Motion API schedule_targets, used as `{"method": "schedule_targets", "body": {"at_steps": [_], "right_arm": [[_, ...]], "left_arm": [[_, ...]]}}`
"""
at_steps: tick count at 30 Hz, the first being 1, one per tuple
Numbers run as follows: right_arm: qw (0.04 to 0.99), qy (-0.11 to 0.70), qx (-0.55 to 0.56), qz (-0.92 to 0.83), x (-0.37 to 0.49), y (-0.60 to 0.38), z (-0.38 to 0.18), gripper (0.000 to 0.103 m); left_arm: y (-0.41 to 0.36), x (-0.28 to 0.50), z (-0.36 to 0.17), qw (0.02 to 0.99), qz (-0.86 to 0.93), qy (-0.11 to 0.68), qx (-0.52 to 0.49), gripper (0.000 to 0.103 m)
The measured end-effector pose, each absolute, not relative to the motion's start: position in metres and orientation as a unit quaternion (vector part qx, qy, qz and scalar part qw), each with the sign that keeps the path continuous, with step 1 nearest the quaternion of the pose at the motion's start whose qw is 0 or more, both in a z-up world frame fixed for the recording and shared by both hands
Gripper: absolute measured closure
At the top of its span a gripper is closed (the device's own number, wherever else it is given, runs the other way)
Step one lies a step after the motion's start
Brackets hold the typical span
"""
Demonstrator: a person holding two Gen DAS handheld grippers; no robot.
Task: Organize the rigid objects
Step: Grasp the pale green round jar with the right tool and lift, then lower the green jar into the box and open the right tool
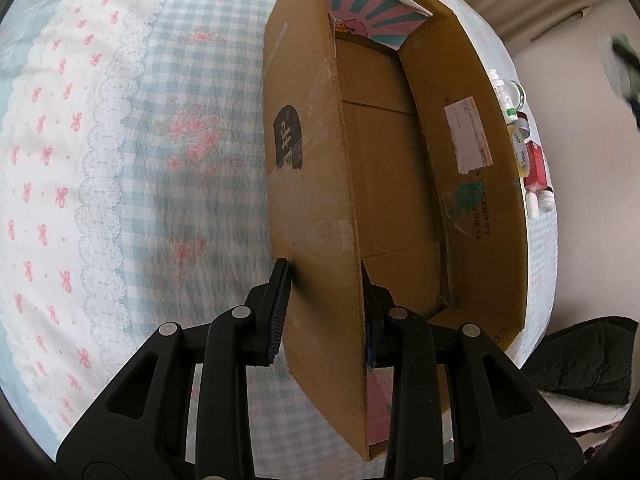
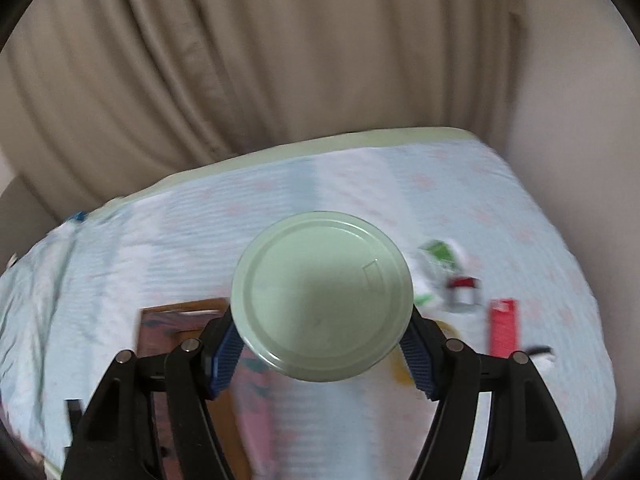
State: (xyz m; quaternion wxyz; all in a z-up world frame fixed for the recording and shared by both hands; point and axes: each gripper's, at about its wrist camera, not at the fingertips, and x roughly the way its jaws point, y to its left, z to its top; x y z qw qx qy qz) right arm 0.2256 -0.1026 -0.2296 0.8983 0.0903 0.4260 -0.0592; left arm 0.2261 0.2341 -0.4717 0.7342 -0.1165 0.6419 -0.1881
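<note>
Left gripper [image 1: 326, 308] clamped on cardboard box [image 1: 384, 184] wall, steadying it on bed [image 1: 160, 160]. Right gripper [image 2: 322, 344] grips round green-lidded tin [image 2: 322, 296], maybe jar, above bed. Next: carry over box, lower in, let go

Black left claw [image 1: 324, 308], right claw [image 2: 322, 354], blue ribbed pads [image 2: 224, 354], silver pivot screws

items beyond box [image 1: 524, 152] small, bed clutter [image 2: 460, 276] blurred

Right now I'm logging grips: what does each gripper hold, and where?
Left gripper: cardboard box, by its near side wall. Right gripper: round pale-green lidded container, across its sides.
</note>
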Motion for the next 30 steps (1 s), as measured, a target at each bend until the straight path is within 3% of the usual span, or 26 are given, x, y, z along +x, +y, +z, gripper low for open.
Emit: {"method": "schedule_targets", "body": {"at_steps": [5,14,20,26,27,28,30], "right_arm": [[0.876,0.475,0.075,0.018,0.264,-0.031,-0.253,0.037],[0.813,0.573,0.039,0.100,0.298,0.065,-0.352,0.037],[0.794,0.600,0.024,0.097,0.312,0.075,-0.395,0.037],[0.800,0.588,-0.035,0.113,0.313,0.086,-0.400,0.037],[0.799,0.589,-0.048,0.113,0.312,0.088,-0.401,0.030],[0.799,0.588,-0.047,0.119,0.312,0.088,-0.402,0.005],[0.805,0.577,-0.035,0.129,0.310,0.084,-0.399,0.000]], "left_arm": [[0.232,0.227,-0.471,0.734,-0.190,0.642,-0.112,0.076],[0.229,0.229,-0.471,0.733,-0.188,0.643,-0.114,0.076],[0.228,0.230,-0.470,0.732,-0.188,0.645,-0.112,0.076],[0.227,0.231,-0.468,0.731,-0.185,0.648,-0.110,0.076],[0.226,0.231,-0.468,0.731,-0.185,0.647,-0.109,0.076],[0.226,0.231,-0.468,0.731,-0.186,0.647,-0.109,0.076],[0.227,0.232,-0.469,0.730,-0.186,0.648,-0.113,0.076]]}}
